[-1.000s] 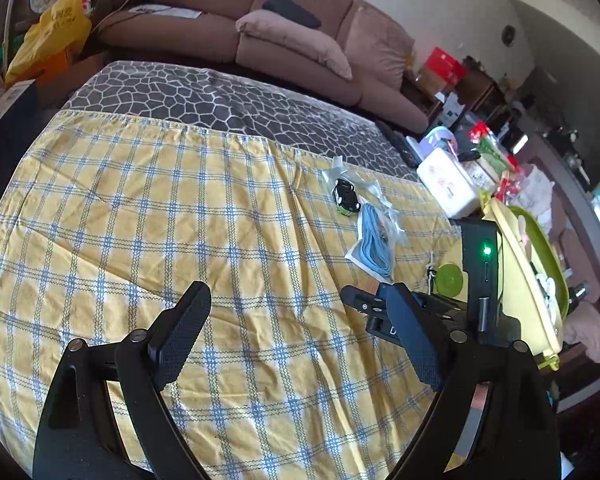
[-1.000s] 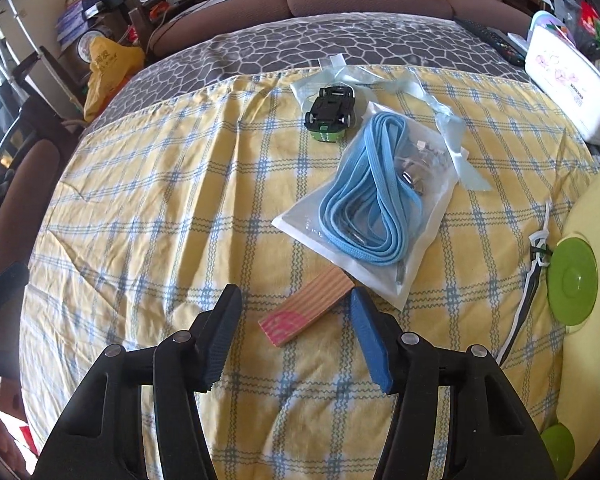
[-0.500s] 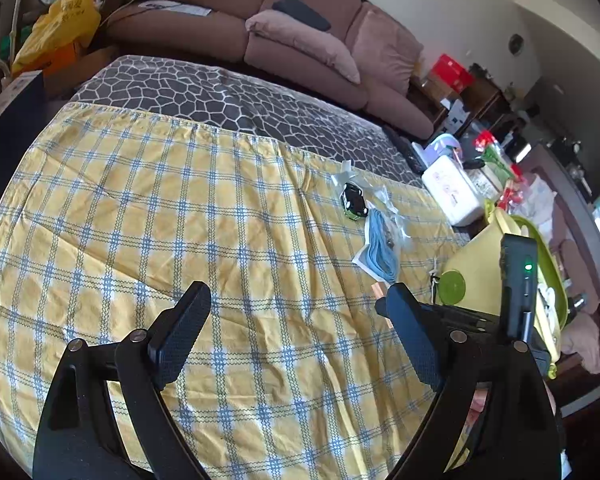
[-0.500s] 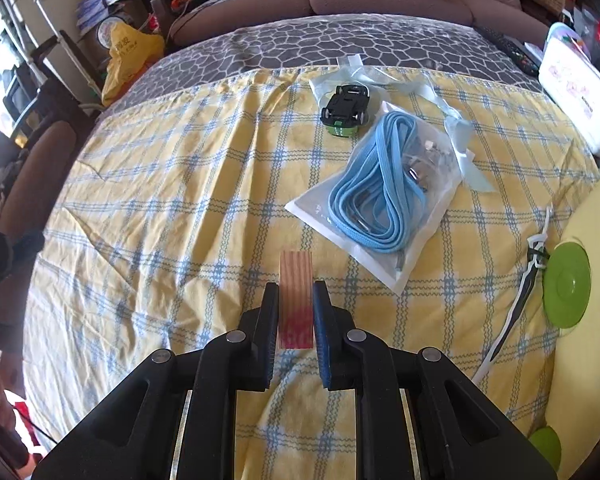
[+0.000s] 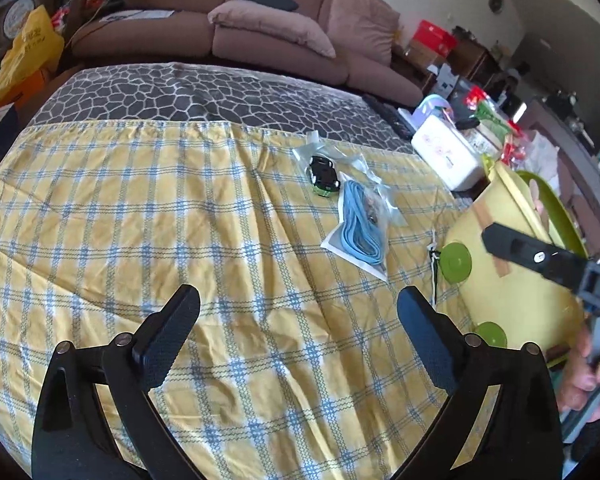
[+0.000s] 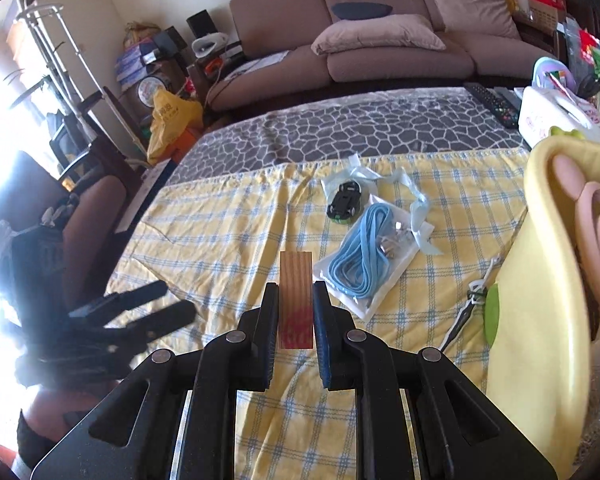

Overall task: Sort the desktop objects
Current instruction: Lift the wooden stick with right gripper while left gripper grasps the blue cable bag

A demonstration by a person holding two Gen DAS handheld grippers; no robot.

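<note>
Two tools differed: the right gripper [image 6: 296, 312] pinched the block [image 6: 296, 292], apparently bound for the bin [image 6: 540, 280]; the left gripper [image 5: 300, 336] hung spread.

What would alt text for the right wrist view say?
The right hand-held gripper clamps a small wooden block with a red-stained end above a yellow checked tablecloth. Beyond lie a bagged light-blue cord and black toy car; a yellow bin stands right.

We find no legible text in either view. The yellow bag [image 5: 28, 56] beside the sofa carries dark print, and the white box [image 5: 448, 152] at the table's far right corner carries pink markings; both are too blurred to read.
</note>
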